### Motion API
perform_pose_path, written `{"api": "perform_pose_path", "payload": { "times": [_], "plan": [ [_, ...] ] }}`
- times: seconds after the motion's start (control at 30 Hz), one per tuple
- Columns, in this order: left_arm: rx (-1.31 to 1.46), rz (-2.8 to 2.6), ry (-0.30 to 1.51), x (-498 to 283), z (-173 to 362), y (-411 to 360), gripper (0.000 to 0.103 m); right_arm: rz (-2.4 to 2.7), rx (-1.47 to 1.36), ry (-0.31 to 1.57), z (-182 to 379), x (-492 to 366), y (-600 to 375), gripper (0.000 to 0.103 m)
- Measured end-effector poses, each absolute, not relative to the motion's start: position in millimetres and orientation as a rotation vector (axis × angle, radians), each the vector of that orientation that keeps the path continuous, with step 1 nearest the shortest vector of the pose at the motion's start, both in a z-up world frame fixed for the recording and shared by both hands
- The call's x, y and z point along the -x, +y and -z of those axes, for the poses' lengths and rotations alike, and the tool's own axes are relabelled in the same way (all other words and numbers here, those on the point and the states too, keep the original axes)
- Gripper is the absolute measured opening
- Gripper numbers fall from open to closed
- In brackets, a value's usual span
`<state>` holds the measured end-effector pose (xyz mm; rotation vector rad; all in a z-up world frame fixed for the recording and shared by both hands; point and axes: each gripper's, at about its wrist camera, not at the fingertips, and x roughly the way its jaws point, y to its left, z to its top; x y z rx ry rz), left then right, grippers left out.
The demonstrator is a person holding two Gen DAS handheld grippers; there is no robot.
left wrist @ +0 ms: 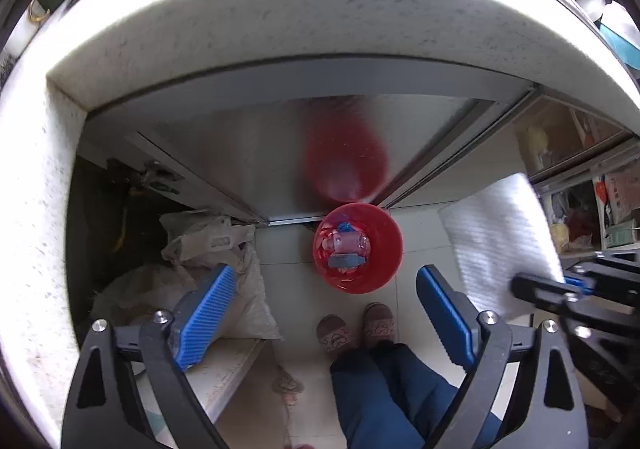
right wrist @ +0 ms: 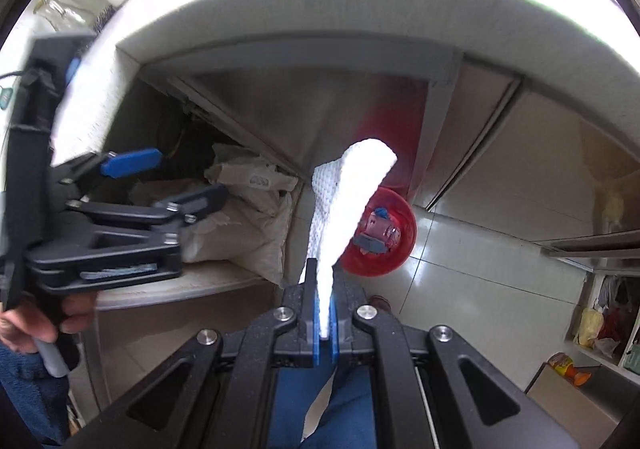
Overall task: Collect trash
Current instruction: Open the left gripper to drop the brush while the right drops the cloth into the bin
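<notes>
Clenching white paper towel [right wrist: 344,201], right gripper [right wrist: 326,313] hovers above red bin [right wrist: 400,249]; left gripper [left wrist: 324,309] released.

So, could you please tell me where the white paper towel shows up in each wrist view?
Left wrist view: the white paper towel is at the right, right of the red bin, pinched by the right gripper.
Right wrist view: it rises from the shut fingers at bottom centre, partly covering the bin.
Shared landmark: the red bin on the floor.
</notes>
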<state>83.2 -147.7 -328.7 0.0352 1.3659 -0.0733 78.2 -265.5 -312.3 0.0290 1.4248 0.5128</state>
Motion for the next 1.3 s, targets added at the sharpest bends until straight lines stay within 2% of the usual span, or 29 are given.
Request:
{"api": "perform_pose_path", "payload": {
  "times": [0.3,0.5,0.77,0.8,0.87,0.9,0.93,1.0,1.1,1.3],
  "plan": [
    [-0.004,0.057,1.395,-78,346,-134,0.091,-0.530,0.004,1.467,361,-84,-255,0.003],
    [-0.056,0.050,1.407,-72,353,-135,0.091,-0.558,0.028,1.459,371,-86,-244,0.003],
    [0.008,0.000,1.418,-64,355,-118,0.091,-0.555,0.056,1.444,374,-85,-231,0.004],
    [0.001,-0.003,1.417,-62,354,-118,0.091,-0.555,0.062,1.441,376,-85,-230,0.007],
    [-0.016,-0.009,1.413,-60,353,-120,0.091,-0.547,0.058,1.441,375,-86,-232,0.022],
    [-0.021,-0.007,1.411,-58,353,-121,0.091,-0.548,0.046,1.446,377,-87,-232,0.039],
    [-0.026,-0.007,1.410,-56,352,-121,0.091,-0.553,0.030,1.449,379,-87,-232,0.048],
    [-0.036,-0.002,1.410,-52,352,-121,0.091,-0.545,0.040,1.436,380,-86,-231,0.050],
    [-0.039,0.006,1.407,-47,350,-120,0.091,-0.519,0.099,1.404,373,-81,-230,0.062],
    [-0.031,0.028,1.376,-39,320,-122,0.091,-0.502,0.058,1.407,347,-72,-244,0.068]
  ]
}}
